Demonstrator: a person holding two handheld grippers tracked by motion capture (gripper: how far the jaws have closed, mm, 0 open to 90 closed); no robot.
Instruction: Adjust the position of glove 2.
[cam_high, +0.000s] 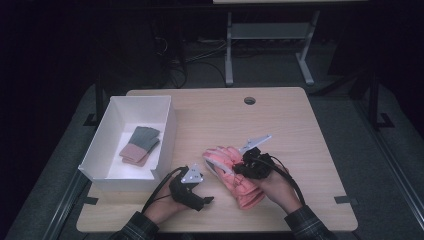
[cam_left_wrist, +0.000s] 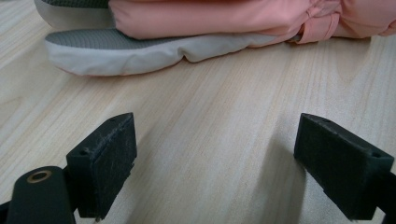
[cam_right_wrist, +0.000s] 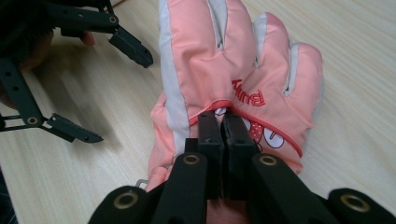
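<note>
A pink padded glove (cam_high: 239, 186) with grey-white trim lies flat on the wooden table (cam_high: 300, 130), its fingers pointing to the far left. My right gripper (cam_high: 243, 167) comes in over the glove's back. In the right gripper view its jaws (cam_right_wrist: 223, 117) are shut together, pinching a fold of the pink glove (cam_right_wrist: 210, 60) at the red seam near the printed patch. My left gripper (cam_high: 205, 187) rests low on the table just left of the glove, open with nothing between its pads (cam_left_wrist: 107, 163). The glove's grey-white edge (cam_left_wrist: 140, 51) lies ahead of them. The left gripper (cam_right_wrist: 119, 98) stands beside the glove's fingers.
A white open box (cam_high: 165, 130) stands at the table's left with a folded grey and pink piece (cam_high: 140, 145) inside. A cable hole (cam_high: 249, 100) sits near the far edge. Bare wood stretches to the right and behind the glove. A desk frame (cam_high: 270, 35) stands beyond.
</note>
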